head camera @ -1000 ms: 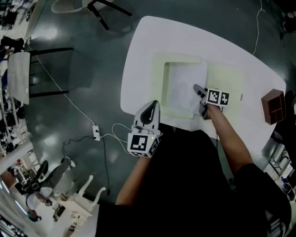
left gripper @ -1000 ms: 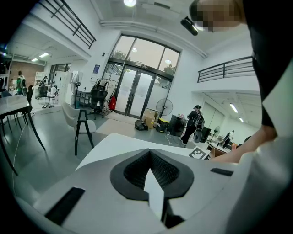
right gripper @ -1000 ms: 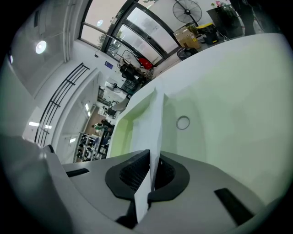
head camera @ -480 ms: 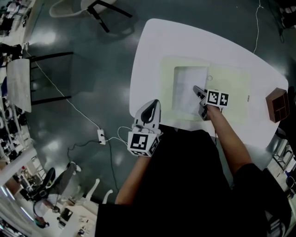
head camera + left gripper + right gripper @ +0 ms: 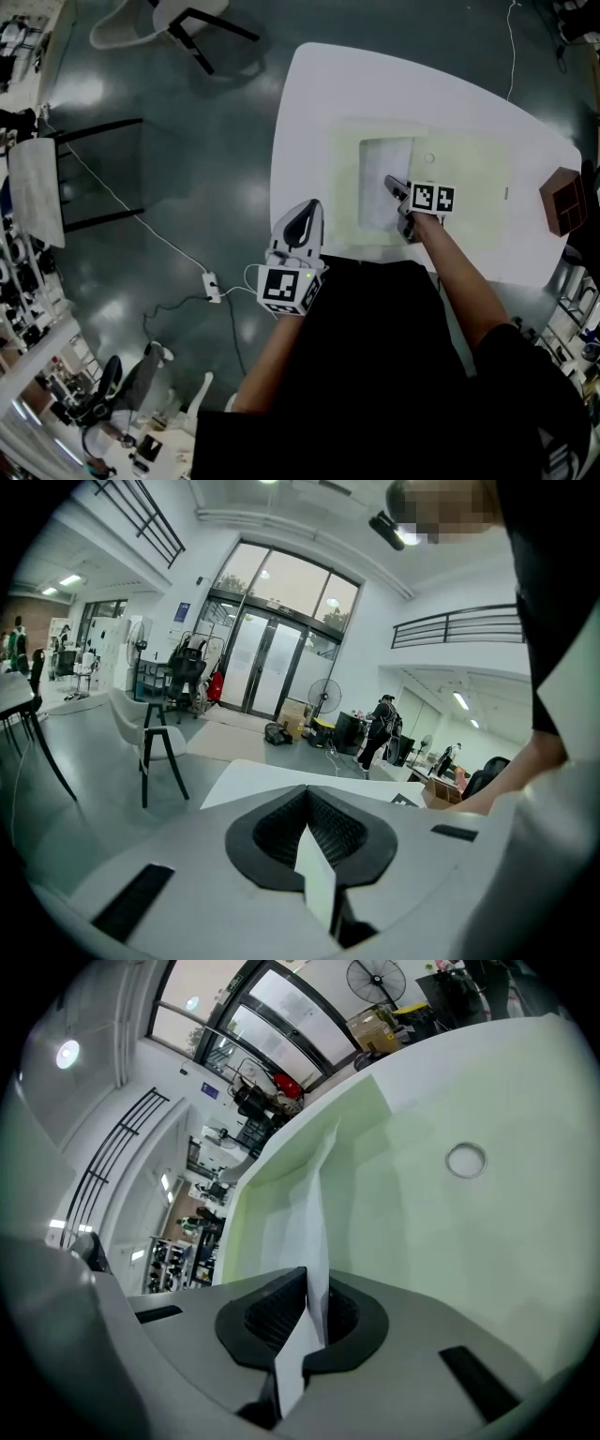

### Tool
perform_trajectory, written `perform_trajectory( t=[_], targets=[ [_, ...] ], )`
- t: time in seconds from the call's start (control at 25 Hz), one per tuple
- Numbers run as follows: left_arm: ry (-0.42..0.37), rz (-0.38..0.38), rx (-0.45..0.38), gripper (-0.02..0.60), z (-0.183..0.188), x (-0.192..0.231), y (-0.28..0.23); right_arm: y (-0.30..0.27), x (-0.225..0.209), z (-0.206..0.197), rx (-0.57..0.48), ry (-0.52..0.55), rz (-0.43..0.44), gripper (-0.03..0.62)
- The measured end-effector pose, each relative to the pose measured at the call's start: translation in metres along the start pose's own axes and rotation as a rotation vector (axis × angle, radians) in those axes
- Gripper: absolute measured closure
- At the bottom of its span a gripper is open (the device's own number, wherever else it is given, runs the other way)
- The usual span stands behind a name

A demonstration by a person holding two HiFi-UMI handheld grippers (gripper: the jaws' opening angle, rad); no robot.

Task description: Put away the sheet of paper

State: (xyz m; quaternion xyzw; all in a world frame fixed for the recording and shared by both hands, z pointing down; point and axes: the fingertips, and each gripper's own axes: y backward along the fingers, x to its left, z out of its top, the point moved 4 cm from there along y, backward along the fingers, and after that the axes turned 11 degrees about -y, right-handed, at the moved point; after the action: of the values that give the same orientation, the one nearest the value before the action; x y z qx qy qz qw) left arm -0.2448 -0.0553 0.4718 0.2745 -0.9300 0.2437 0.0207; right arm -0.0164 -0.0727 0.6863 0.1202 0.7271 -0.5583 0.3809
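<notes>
Right gripper view shows the right gripper with its jaws closed on the near edge of the sheet of paper; the white sheet rises thinly out of the pinch and curves away onto a pale green folder lying open on the table. A small round snap ring sits on the green surface, to the right of the paper. Head view, looking steeply down, shows the same right gripper reaching over the near side of the white table, with the sheet of paper lying over the left half of the open folder and inside its outline. The left gripper hangs off the near table edge, close to the person's body and well apart from the folder. Left gripper view shows its jaws pressed together, with nothing from the table between them. A small brown box stands at the table's far right edge. The step in hand appears to be settling the sheet into the folder. The next move likely calls for laying the paper flat and square on that half, letting go of its edge, then bringing the free half of the folder over it, perhaps with the left gripper's help.
</notes>
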Motion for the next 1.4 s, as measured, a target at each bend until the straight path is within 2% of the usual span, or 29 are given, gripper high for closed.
perform_trajectory(
  t=[0.32, 0.48, 0.6, 0.72, 0.92, 1.12, 1.4],
  targets=[
    [-0.012, -0.05, -0.01, 0.58, 0.002, 0.011, -0.006, -0.005, 0.0, -0.002, -0.027, 0.006, -0.017, 0.592],
    [-0.016, -0.066, -0.012, 0.58, 0.004, 0.021, -0.001, 0.0, 0.001, -0.002, -0.068, -0.029, -0.002, 0.589],
    [-0.015, -0.082, -0.015, 0.579, 0.003, 0.028, 0.0, 0.004, 0.003, 0.002, -0.107, -0.048, 0.008, 0.542],
    [-0.014, -0.118, -0.036, 0.579, 0.004, 0.03, -0.003, 0.011, 0.003, 0.007, -0.133, -0.033, -0.02, 0.501],
    [-0.015, -0.171, -0.068, 0.579, 0.007, 0.028, -0.005, 0.037, -0.002, 0.009, -0.187, -0.024, -0.073, 0.45],
    [-0.046, -0.198, -0.075, 0.578, 0.006, 0.015, -0.009, 0.076, -0.013, 0.008, -0.222, -0.016, -0.073, 0.43],
    [-0.07, -0.183, -0.095, 0.579, 0.018, -0.014, -0.017, 0.142, -0.03, 0.012, -0.306, 0.019, -0.079, 0.43]
  ],
)
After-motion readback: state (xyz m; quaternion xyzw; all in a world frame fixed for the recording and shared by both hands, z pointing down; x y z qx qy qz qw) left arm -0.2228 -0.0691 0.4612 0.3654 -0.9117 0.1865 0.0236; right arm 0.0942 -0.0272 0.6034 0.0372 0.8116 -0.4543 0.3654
